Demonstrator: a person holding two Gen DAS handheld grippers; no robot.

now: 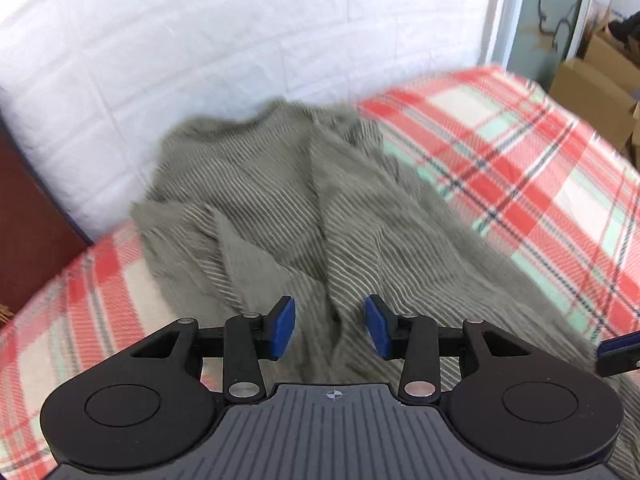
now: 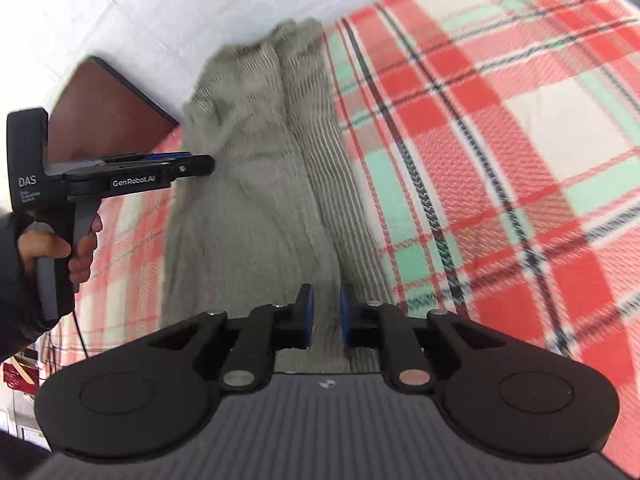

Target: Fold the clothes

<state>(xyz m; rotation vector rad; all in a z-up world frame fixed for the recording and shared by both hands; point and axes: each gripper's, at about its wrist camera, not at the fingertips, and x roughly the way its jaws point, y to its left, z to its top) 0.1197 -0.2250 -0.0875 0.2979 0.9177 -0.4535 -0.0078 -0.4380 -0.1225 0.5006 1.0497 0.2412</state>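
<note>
Left gripper (image 1: 330, 330) jaws apart, over a ridge of the garment (image 1: 280, 200), nothing pinched; right gripper (image 2: 325, 316) jaws a narrow gap apart, cloth showing between, pads not seen pressing. Garment rumpled and lengthwise-bunched on the plaid bed (image 1: 520, 168), far end against the white wall (image 1: 200, 40), left hand (image 2: 76, 248) low at its near-left side. Risk: closing from here likely grabs only a top wrinkle or several layers, dragging the heap crooked instead of flat.

Motion-blurred grey garment (image 1: 280, 200), near hem hidden behind left gripper (image 1: 330, 330).
</note>
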